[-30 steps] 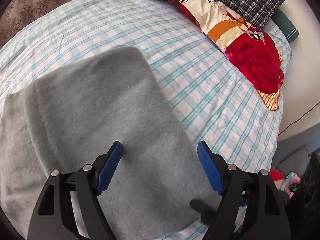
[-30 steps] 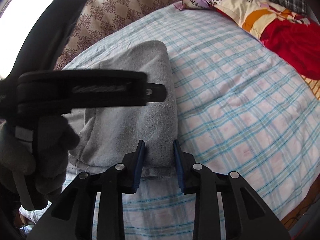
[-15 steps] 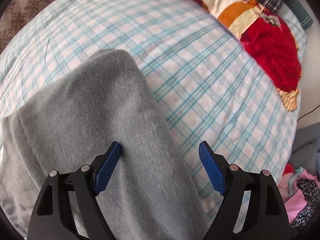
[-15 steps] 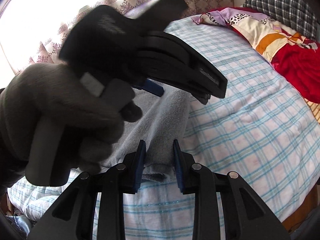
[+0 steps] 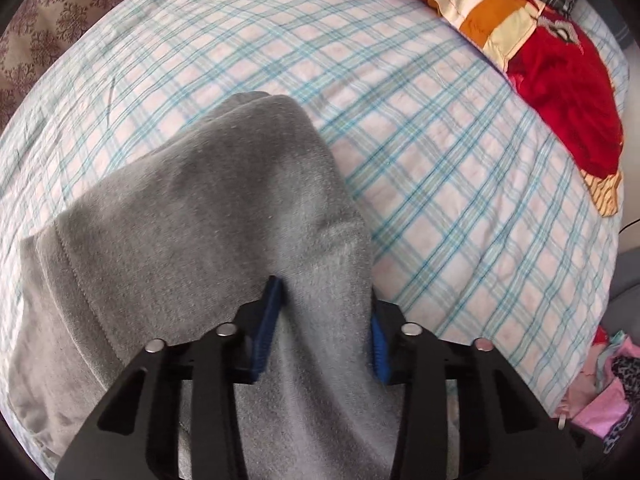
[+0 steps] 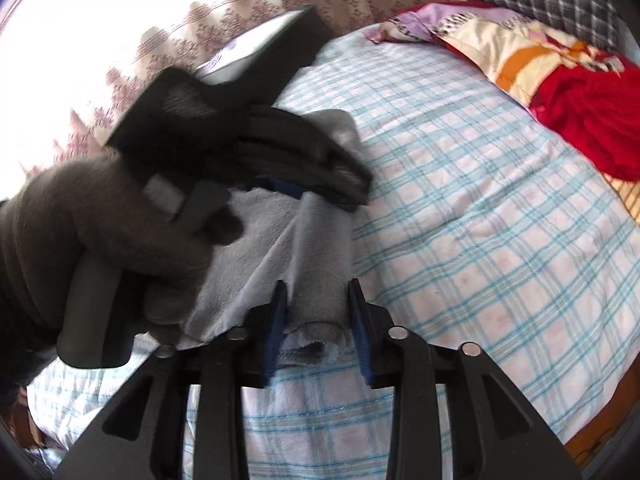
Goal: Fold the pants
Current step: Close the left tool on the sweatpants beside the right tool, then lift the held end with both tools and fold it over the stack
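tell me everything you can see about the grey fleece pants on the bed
The grey fleece pants are soft, fuzzy and folded into a narrow stack on the blue-checked bedsheet, with a stitched hem at one edge. The left gripper, whose jaws have just been closing, pinches a raised ridge of fabric. The right gripper, jaws just opening, straddles the near folded end.

I see the pants [image 5: 224,216] as soft grey fleece, folded into a thick bundle lying on the checked bedsheet [image 5: 440,160] near my side of the bed. A stitched hem band runs along the left edge in my left view. One long fold is bunched into a raised ridge, pinched up off the layers beneath (a paler inner face shows along it in my right view), and its near end [image 6: 320,320] droops in stacked layers at the mattress edge
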`<state>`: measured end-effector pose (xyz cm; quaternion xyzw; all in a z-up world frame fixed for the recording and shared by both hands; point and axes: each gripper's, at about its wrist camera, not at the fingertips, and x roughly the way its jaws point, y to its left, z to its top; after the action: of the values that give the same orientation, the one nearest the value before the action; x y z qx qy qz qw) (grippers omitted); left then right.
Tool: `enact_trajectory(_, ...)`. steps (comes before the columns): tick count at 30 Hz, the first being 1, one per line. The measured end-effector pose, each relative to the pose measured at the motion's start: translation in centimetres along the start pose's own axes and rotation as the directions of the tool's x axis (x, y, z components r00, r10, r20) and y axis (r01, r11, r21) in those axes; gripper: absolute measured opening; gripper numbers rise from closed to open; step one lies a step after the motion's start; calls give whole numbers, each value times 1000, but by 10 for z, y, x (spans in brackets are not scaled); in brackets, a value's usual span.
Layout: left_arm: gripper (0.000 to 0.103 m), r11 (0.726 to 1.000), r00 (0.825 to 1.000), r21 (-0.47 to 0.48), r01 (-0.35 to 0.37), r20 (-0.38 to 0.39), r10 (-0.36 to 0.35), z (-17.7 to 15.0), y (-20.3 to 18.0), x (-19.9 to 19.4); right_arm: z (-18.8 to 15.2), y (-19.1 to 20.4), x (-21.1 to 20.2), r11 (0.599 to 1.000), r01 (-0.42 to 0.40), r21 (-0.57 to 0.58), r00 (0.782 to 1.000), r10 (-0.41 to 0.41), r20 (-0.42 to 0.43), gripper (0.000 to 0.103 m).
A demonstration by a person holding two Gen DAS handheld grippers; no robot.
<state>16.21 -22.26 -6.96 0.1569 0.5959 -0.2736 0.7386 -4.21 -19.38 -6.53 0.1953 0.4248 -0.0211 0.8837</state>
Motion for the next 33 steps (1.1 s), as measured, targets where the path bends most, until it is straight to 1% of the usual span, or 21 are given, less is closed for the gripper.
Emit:
enact_trajectory(1,30,1000,1000,-14,15,5,-15,-1,3,-2,1,-4,0,1000,-7,20,1000,7,3,55)
enact_trajectory(3,24,997,998,-49,57,20,-56,-3,10,-8,1,-6,1,999,-23,35,1000,23,-4,55)
enact_trajectory(6,20,994,995,-63,92,47,-89,-10,21,-17,0,-6,3,996,-67,59,998,68,-15,59)
enact_trajectory(10,19,990,990,-72,124,80,-118,-22,29,-30,0,-5,8,986,-133,100,990,138,-42,59)
enact_trajectory(14,18,981,981,-96,171,114,-160,-26,39,-47,5,9,8,986,-148,72,988,151,-33,58)
enact_trajectory(15,18,979,978,-99,180,123,-168,-28,42,-50,7,16,8,987,-153,54,987,155,-32,57)
enact_trajectory(16,18,976,975,-104,193,137,-178,-30,45,-56,8,24,9,988,-150,35,988,151,-31,47)
enact_trajectory(17,18,974,972,-107,201,145,-185,-29,47,-61,9,30,9,990,-142,14,989,143,-31,39)
enact_trajectory(18,18,972,969,-108,209,155,-192,-31,50,-65,10,37,8,991,-130,-10,991,129,-24,38)
enact_trajectory(19,18,971,967,-108,216,163,-197,-29,50,-67,11,43,6,992,-121,-31,993,120,-16,32)
enact_trajectory(22,17,959,953,-116,258,195,-233,-35,65,-80,10,68,-4,990,-83,-113,996,85,20,27)
enact_trajectory(24,17,948,940,-124,293,220,-262,-39,74,-89,10,79,-12,986,-70,-151,996,77,41,26)
enact_trajectory(28,17,932,917,-131,338,271,-294,-49,95,-109,12,103,-22,977,-78,-200,994,93,66,26)
enact_trajectory(29,17,925,907,-137,355,288,-306,-54,105,-116,13,107,-23,974,-81,-210,993,97,68,26)
enact_trajectory(32,17,906,887,-154,394,322,-331,-66,128,-130,15,130,-27,961,-94,-262,990,117,75,26)
enact_trajectory(33,17,904,884,-157,398,330,-332,-69,134,-133,16,136,-26,957,-96,-274,990,121,76,26)
